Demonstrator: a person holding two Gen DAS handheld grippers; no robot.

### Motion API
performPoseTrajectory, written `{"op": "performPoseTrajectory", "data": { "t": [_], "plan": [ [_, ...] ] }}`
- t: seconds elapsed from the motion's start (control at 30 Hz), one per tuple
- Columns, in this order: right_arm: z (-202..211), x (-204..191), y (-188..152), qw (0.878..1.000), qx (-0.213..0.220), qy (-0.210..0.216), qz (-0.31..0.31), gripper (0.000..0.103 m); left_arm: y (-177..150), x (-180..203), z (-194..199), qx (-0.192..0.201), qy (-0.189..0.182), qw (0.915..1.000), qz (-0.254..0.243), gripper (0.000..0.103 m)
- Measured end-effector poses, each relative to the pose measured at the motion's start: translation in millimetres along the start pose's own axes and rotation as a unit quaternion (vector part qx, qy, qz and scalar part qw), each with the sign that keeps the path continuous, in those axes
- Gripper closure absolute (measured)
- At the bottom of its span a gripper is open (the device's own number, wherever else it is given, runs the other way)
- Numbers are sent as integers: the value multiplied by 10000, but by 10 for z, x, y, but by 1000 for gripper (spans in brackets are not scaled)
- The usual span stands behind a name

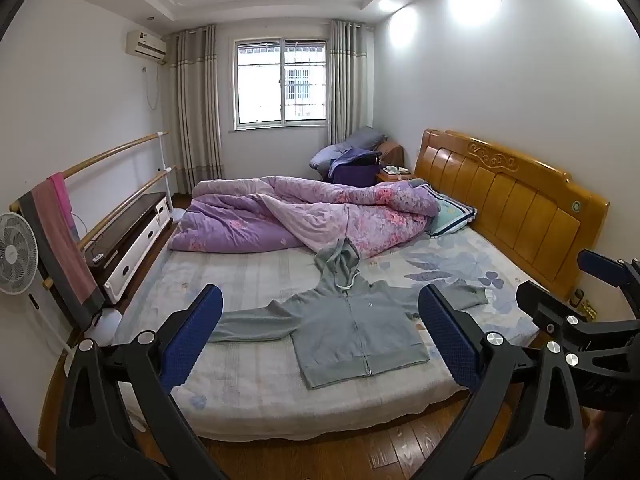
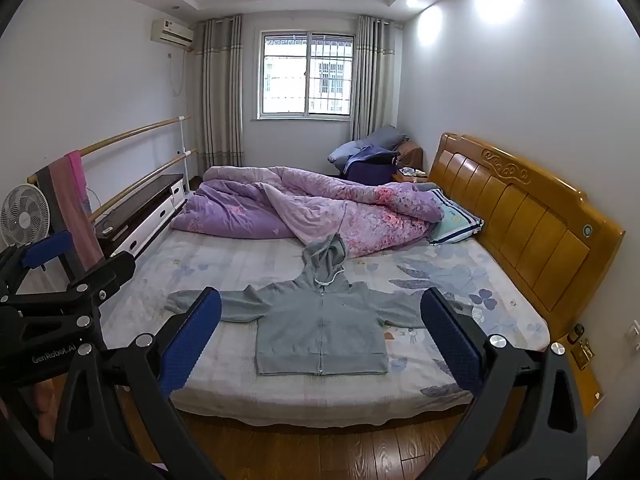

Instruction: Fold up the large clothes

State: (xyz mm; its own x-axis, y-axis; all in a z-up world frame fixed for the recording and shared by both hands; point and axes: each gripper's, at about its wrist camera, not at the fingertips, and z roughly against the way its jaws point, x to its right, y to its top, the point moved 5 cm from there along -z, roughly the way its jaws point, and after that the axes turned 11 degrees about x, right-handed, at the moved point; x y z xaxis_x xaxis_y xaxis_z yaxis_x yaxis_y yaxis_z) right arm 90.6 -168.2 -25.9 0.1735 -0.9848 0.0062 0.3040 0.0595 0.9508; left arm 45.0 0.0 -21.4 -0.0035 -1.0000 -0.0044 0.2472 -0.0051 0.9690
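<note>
grey hoodie [image 1: 352, 328] is laid out flat on the bed [image 1: 248, 392], front up, zip closed, both sleeves stretched out to the sides and the hood pointing toward the purple quilt [image 1: 304, 216] bunched up along the far side. the hem sits near the bed's near edge. left tongs [image 1: 320, 340] are spread wide apart, blue pads [image 1: 192, 340] either side of the hoodie in that view, holding nothing, hanging in the air short of the bed. right tongs [image 2: 320, 340] same deal, wide apart and not touching anything. from the left view you can see the right tongs off at the right edge, and from the right view the left tongs at the left edge, so they're side by side. wooden headboard [image 2: 528, 208] is on the right, a pillow [image 2: 456, 220] tucked beside the quilt, a fan [image 2: 24, 216] and a rail with a pink towel [image 2: 74, 200] on the left wall, window [image 2: 308, 76] straight ahead.
</note>
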Motion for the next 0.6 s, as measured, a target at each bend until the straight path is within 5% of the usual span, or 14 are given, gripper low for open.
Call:
{"op": "performPoseTrajectory", "data": {
  "t": [0.6],
  "plan": [
    [-34, -32, -59, 10000, -48, 25, 12, 7, -20, 1, -15, -108, 12, 9999, -37, 5]
  ]
}}
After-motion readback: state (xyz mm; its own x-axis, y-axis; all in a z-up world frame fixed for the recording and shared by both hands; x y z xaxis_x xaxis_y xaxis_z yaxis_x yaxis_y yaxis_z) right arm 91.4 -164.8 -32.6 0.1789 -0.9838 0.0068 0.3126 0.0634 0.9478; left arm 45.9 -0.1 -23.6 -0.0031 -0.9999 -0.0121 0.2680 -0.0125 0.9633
